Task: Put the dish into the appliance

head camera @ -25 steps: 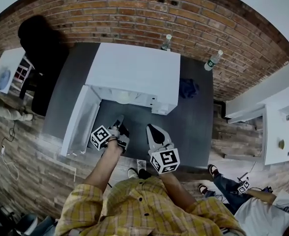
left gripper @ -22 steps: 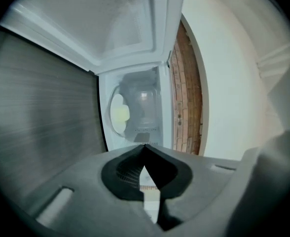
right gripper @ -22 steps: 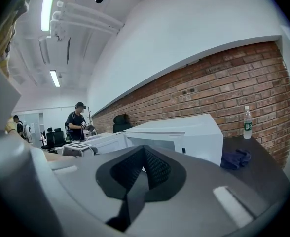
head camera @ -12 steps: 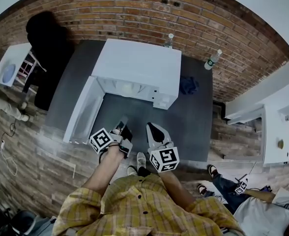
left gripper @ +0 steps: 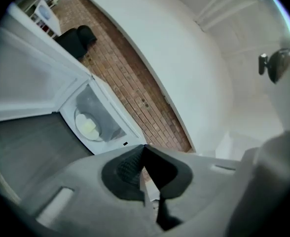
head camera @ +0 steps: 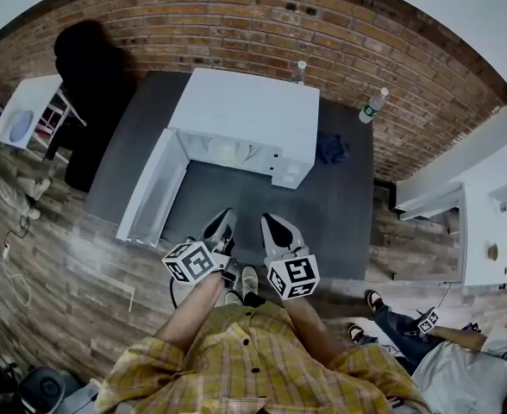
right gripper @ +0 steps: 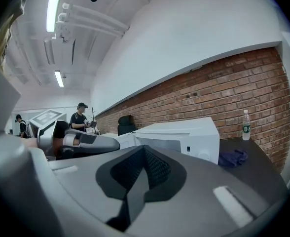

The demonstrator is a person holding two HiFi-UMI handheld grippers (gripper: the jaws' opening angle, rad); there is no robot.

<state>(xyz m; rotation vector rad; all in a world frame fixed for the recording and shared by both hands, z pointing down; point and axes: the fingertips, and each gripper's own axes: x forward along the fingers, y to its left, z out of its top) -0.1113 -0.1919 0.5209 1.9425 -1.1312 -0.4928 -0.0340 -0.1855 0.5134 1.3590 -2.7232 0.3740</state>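
White microwave point(head camera: 247, 115) half-hides the dish point(left gripper: 88, 126) inside; left gripper point(head camera: 226, 218) and right gripper point(head camera: 269, 223) jaws both closed, empty.

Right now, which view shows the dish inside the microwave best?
The left gripper view: it looks straight into the open microwave, where the dish sits inside. The head view shows only a pale patch of it from above. The right gripper view shows the microwave's outside, not the dish.
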